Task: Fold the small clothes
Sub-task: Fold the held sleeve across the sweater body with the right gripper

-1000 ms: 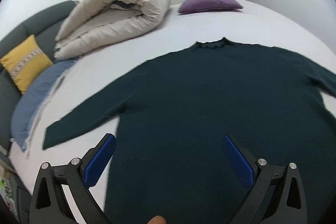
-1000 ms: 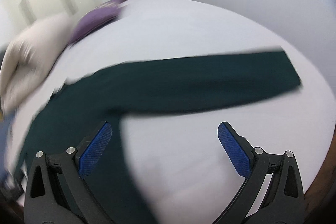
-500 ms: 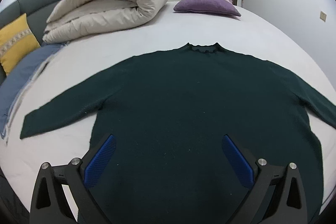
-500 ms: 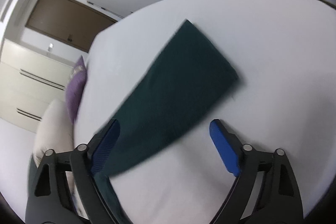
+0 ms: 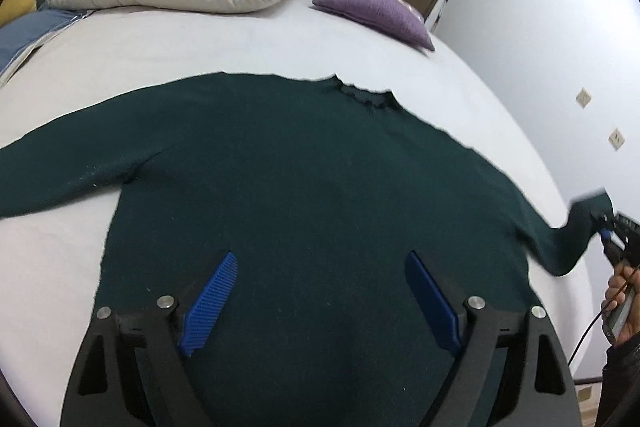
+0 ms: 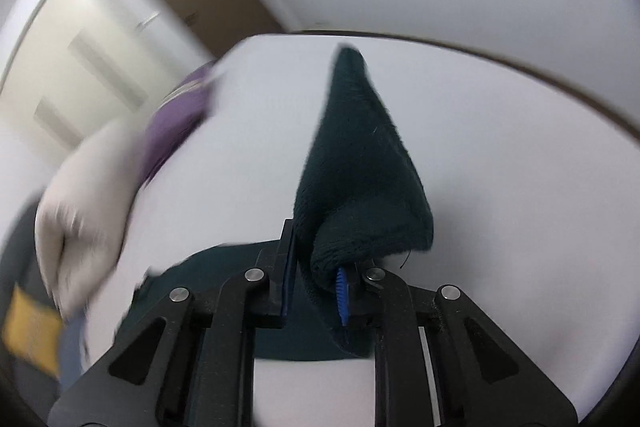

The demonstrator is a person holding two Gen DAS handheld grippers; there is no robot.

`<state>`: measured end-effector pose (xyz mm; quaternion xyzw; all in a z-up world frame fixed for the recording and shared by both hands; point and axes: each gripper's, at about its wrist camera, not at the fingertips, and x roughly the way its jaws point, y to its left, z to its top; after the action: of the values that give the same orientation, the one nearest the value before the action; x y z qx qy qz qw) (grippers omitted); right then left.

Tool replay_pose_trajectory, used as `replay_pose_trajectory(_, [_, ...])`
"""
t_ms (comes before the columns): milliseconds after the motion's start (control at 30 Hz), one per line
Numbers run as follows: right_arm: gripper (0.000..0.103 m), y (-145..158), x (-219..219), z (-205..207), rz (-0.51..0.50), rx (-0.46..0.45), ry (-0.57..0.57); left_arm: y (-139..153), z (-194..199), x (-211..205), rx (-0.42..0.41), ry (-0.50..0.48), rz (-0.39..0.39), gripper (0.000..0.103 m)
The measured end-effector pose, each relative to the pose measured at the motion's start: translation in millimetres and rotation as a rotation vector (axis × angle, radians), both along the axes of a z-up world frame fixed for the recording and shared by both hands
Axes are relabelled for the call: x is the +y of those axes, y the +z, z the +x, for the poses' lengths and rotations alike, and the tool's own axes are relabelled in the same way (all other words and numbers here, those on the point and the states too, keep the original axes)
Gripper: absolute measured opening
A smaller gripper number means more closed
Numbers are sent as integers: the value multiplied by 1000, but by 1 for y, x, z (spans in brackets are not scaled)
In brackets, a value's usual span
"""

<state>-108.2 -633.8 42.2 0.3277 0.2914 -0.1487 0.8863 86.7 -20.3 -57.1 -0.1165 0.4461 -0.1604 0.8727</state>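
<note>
Dark green knitted sweater (image 5: 304, 187) lies flat on the white bed (image 5: 168, 47), collar toward 12 o'clock. Left hand-held gripper (image 5: 320, 299) hovers over its hem, jaws apart. Right hand-held gripper (image 6: 316, 283) pinches the sleeve cuff (image 6: 360, 163) at 3 o'clock.

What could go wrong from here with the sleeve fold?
The right gripper pinches only the cuff end of the sweater sleeve, so the knit could slip out mid-fold. The left gripper hovers open above the body, pinning nothing, so pulling the sleeve might drag the sweater across the bed.
</note>
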Motion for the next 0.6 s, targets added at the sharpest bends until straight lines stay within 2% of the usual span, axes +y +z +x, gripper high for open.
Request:
replay_pose_trajectory(67, [15, 16, 53, 42, -53, -20, 133, 0, 2, 11, 2, 18, -37, 88])
replay_pose_trajectory(167, [14, 12, 148, 93, -95, -15, 330, -2, 6, 29, 7, 44, -88, 88])
replay_pose_trajectory(300, [14, -31, 247, 137, -66, 56, 506, -5, 9, 46, 14, 64, -134, 88])
replay_pose_trajectory(367, [14, -65, 295, 139, -50, 111, 561, -7, 11, 48, 21, 64, -140, 88])
replay_pose_trajectory(400, [14, -79, 304, 144, -48, 139, 580, -9, 13, 48, 26, 60, -144, 88])
replay_pose_trajectory(433, [15, -95, 326, 129, -46, 159, 597, -11, 14, 46, 33, 56, -146, 88])
replay_pose_trajectory(500, [15, -122, 337, 115, -2, 176, 625, -14, 18, 40, 44, 41, -155, 88])
replay_pose_trajectory(600, [30, -143, 339, 91, 62, 124, 595, -15, 27, 25, 48, 18, -161, 88])
